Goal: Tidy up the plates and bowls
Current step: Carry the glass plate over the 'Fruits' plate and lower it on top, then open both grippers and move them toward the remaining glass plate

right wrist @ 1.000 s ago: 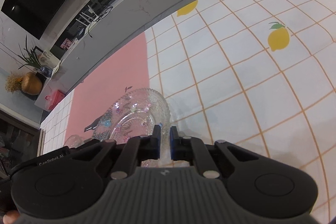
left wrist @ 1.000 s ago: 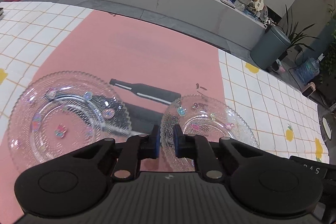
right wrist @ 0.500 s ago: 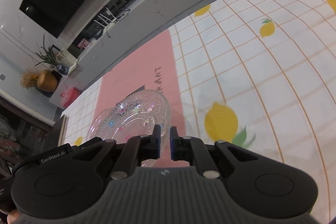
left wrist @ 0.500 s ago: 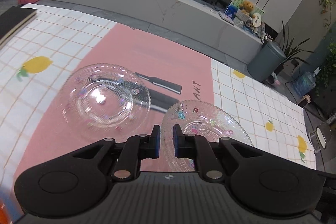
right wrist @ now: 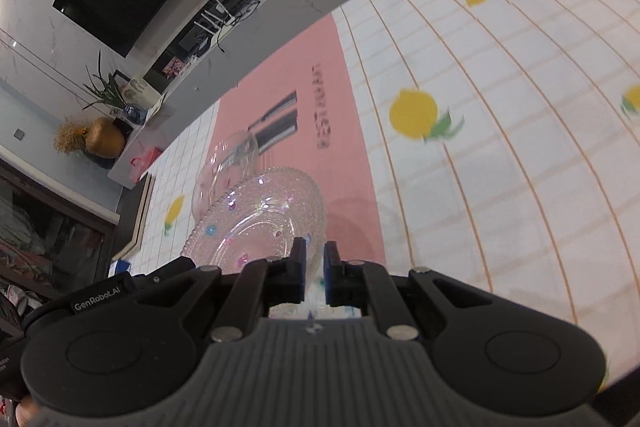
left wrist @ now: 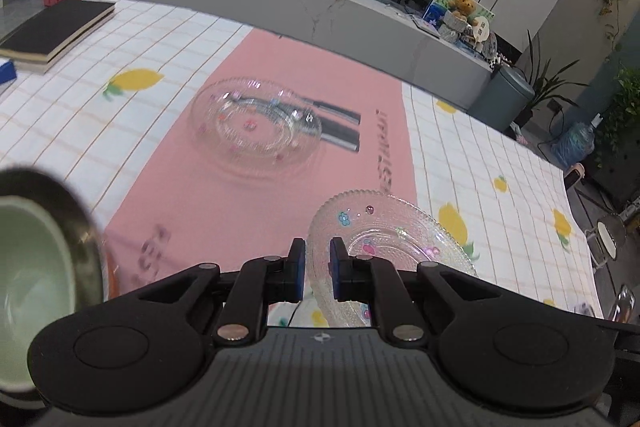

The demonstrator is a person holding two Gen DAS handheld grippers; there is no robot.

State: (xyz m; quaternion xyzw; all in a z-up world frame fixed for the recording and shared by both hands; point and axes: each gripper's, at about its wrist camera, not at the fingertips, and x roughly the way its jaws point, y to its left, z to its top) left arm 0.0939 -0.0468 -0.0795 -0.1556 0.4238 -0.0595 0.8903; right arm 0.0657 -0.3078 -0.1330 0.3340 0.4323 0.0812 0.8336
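Plate tilts, rim pinched by both left hand-held gripper and right hand-held gripper.

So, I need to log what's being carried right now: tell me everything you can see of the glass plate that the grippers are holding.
The glass plate is clear, with a beaded, scalloped rim and small coloured flower decals. It is held tilted above the tablecloth. The left gripper and the right gripper each pinch its rim, at different spots. It looks empty and whole. In the right wrist view its far edge overlaps a second glass plate, which lies on the pink mat; whether they touch cannot be told.
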